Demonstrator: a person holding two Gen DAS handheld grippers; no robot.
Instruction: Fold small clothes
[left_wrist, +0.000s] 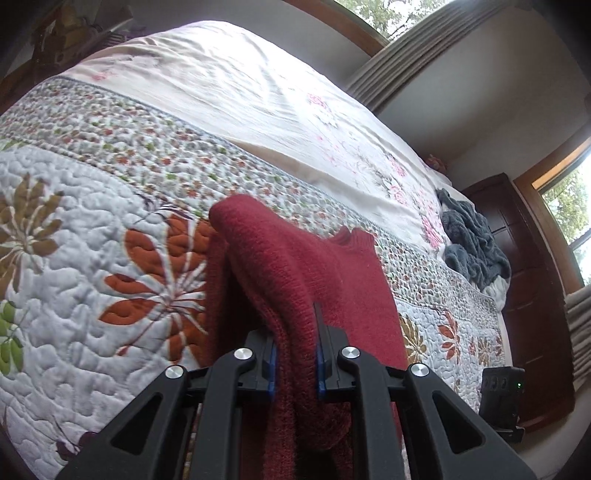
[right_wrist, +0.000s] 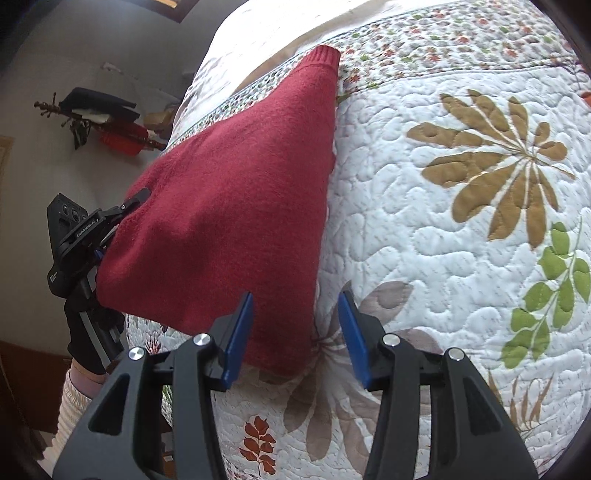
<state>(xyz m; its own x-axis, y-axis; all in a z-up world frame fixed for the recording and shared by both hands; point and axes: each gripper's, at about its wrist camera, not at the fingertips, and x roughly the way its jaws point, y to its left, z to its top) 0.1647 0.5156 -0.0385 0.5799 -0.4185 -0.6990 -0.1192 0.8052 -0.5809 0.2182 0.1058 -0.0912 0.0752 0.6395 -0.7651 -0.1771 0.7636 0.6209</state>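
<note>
Left wrist view: your left gripper (left_wrist: 295, 350) is clamped on a bunched edge of the red knit garment (left_wrist: 295, 266), lifting it at lower centre above the quilt (left_wrist: 74, 229); folding looks underway, not finished. Only the right wrist view shows your right gripper (right_wrist: 295, 332) spread apart, empty, at the garment's lower corner, most of it lying at centre left.

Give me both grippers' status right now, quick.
Left gripper: shut on the red sweater, lifting one edge off the quilt.
Right gripper: open, holding nothing, fingers straddling the sweater's near corner.
</note>
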